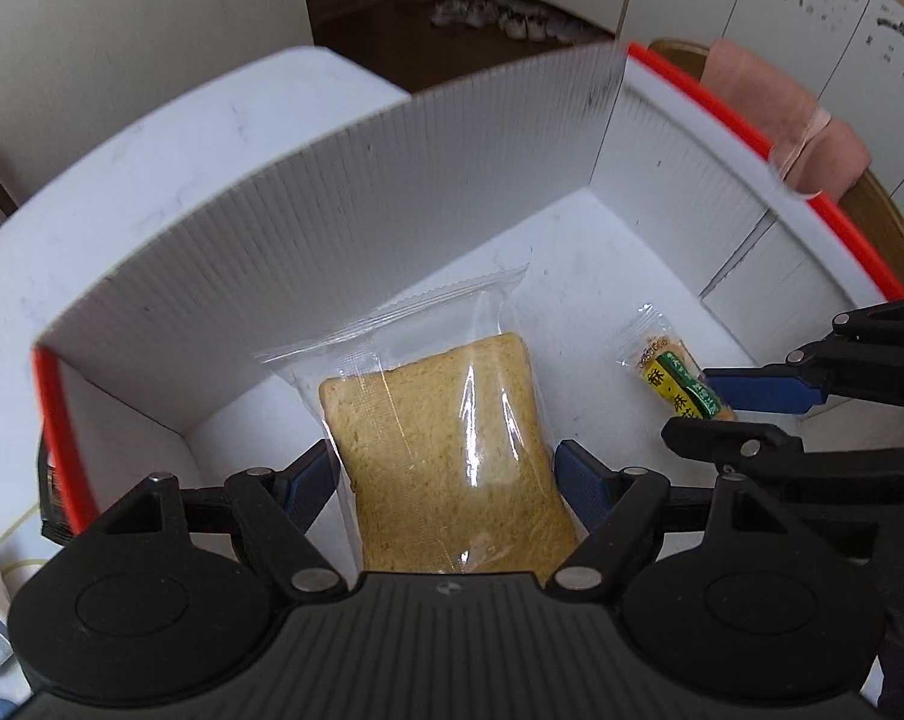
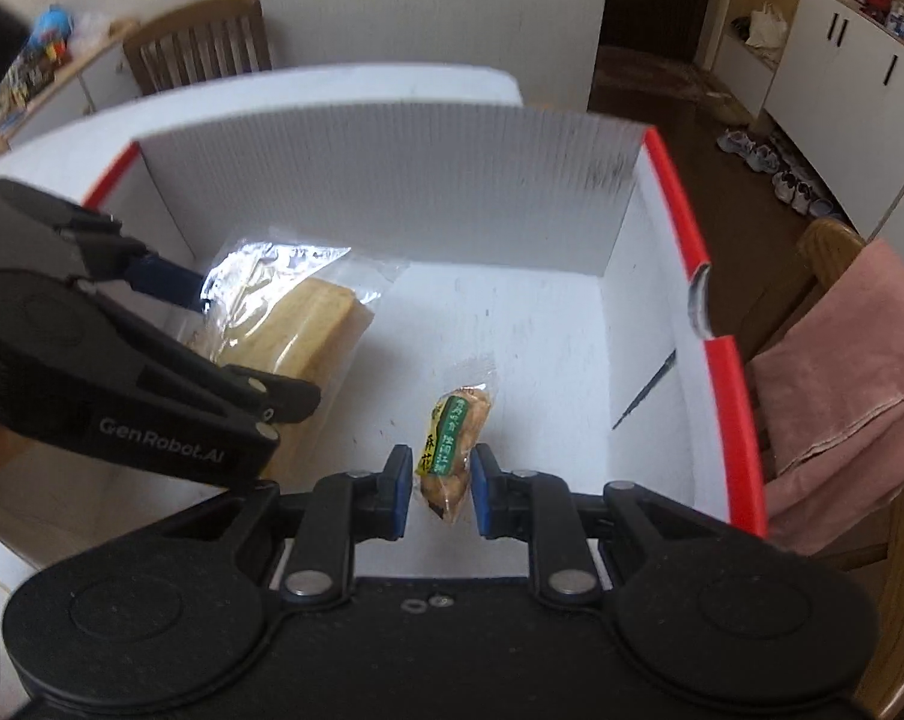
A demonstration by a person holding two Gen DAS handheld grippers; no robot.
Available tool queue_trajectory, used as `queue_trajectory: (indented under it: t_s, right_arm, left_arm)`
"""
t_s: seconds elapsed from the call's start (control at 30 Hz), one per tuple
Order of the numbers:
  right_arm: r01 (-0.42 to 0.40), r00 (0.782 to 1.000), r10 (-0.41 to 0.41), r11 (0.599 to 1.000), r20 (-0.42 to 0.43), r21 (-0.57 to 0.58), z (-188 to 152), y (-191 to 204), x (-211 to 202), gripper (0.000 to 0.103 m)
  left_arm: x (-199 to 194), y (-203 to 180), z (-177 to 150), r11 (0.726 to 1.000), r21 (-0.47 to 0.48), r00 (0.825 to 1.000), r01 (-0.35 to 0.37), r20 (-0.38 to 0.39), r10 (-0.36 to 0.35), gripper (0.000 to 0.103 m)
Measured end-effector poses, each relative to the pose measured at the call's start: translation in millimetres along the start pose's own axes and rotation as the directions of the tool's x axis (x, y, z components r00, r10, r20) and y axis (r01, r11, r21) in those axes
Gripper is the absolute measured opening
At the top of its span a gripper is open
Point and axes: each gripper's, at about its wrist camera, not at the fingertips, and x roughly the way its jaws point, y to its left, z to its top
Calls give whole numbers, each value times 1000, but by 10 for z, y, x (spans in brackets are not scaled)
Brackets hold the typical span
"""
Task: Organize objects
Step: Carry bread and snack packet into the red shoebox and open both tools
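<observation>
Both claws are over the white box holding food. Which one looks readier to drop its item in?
Probably right: its claw holds the small snack packet over bare box floor.
</observation>
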Motion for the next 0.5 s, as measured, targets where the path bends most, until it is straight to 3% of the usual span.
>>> queue_trajectory:
  t_s: [0.2, 0.37, 0.5]
  right_arm:
    - [1, 999, -1, 1000, -48, -11, -9, 16, 102, 20]
    - [13, 997, -16, 999, -74, -36, 6, 44, 160, 20]
    - [17, 996, -20, 999, -85, -38, -2, 27, 163, 27]
  left_arm:
    - [122, 35, 51, 999, -31, 997, 19, -73, -21, 79]
    - [147, 34, 71, 999, -31, 997, 20, -80, -23, 79]
    - [137, 46, 94, 999, -32, 996, 22, -85, -24, 79]
